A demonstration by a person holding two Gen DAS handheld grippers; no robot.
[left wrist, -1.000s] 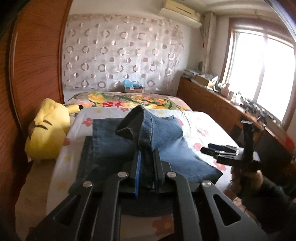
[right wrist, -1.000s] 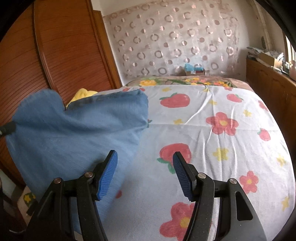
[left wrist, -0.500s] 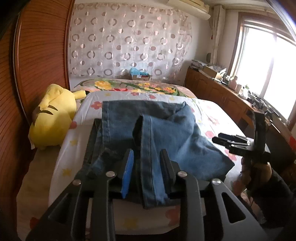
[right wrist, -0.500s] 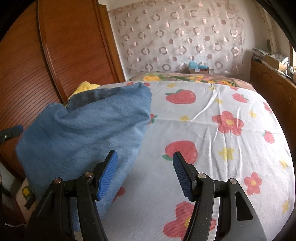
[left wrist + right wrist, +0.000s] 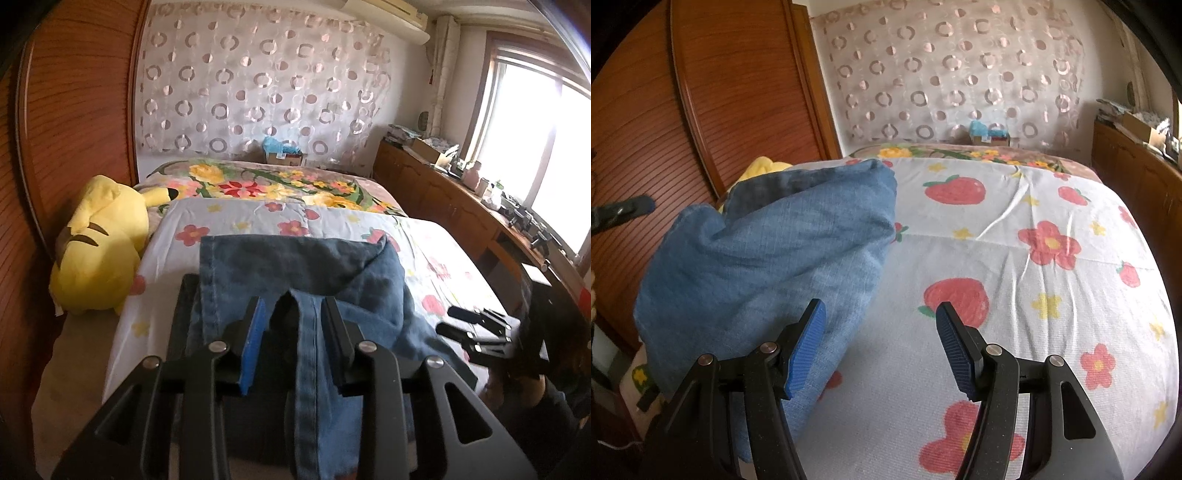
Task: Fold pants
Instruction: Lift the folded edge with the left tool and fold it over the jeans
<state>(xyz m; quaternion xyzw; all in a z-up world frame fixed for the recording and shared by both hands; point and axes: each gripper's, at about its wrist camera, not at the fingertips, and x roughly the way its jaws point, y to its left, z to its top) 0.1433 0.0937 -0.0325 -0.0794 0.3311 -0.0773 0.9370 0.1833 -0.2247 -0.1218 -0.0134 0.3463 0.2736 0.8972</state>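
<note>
Both jaws of the left gripper [image 5: 293,332] have just been opening off the pants [image 5: 295,280], whose seamed edge lies loose between them on the bed [image 5: 436,236]; the fold looks laid. Right of the pants, the right gripper [image 5: 881,347] gapes empty.

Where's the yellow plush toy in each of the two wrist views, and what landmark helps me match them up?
Left wrist view: the yellow plush toy lies at the left, beside the wooden wall.
Right wrist view: only a sliver of it shows, upper left, behind the jeans.
Shared landmark: the circle-patterned curtain on the far wall.
</note>
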